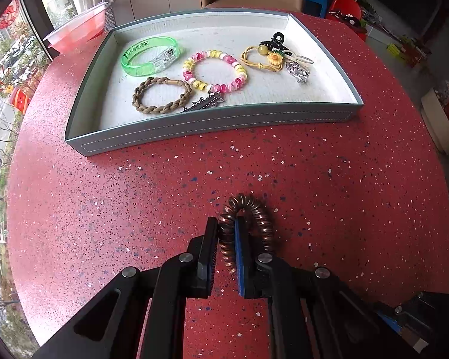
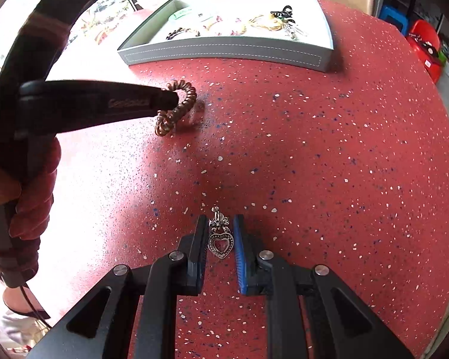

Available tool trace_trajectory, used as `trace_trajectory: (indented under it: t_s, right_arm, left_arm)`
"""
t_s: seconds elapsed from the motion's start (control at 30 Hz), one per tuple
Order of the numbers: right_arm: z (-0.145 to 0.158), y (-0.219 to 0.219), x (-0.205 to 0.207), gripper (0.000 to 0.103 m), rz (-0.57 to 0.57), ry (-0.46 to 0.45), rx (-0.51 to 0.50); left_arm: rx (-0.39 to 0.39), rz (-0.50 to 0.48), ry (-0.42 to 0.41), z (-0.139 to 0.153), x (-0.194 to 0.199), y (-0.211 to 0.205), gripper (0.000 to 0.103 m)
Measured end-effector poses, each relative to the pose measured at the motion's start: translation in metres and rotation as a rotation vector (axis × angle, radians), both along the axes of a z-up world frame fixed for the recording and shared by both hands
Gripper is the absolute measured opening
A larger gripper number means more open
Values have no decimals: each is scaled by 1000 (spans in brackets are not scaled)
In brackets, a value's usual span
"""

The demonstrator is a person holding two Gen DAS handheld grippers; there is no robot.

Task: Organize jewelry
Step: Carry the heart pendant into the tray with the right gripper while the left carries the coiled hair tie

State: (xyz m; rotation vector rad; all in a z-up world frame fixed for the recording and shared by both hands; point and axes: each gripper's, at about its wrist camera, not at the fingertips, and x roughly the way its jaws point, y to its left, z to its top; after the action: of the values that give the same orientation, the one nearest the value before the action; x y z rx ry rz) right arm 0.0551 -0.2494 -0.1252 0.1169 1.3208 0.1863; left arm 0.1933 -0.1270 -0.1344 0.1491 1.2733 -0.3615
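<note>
Meanwhile, left claw [image 1: 226, 233] pinches coil hair tie [image 1: 245, 227], right claw [image 2: 220, 233] pinches heart pendant [image 2: 220, 243], tray [image 1: 212, 119] beyond.

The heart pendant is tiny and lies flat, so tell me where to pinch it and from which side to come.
Grip the heart pendant across the widest part of the heart, coming from nearly straight above with one pad on each flank. It lies flat on the red table, its clasp pointing away, so its side edges are what faces the pads. The right gripper already brackets it this way.
</note>
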Motion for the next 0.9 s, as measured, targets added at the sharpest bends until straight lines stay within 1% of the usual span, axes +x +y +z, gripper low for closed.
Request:
trace_trajectory:
  t_s: [0.13,0.23,0.4,0.67,0.9]
  right_arm:
    - [9,-22,9,18,-72,5,66]
    - [15,-37,15,18,-116,8,109]
    - [18,-41,23,18,-166,-2,152]
    - [32,-51,46,18,-197,-28,194]
    - [47,-56,78,18,-200,-61,223]
  left_arm:
    - [-27,19,-3,9,-2,12,30]
    - [-50,39,0,13,6,25,30]
    - [-72,62,-6,22,3,36,30]
    - [-89,91,-31,38,2,47,30]
    - [-102,123,-70,56,21,55,30]
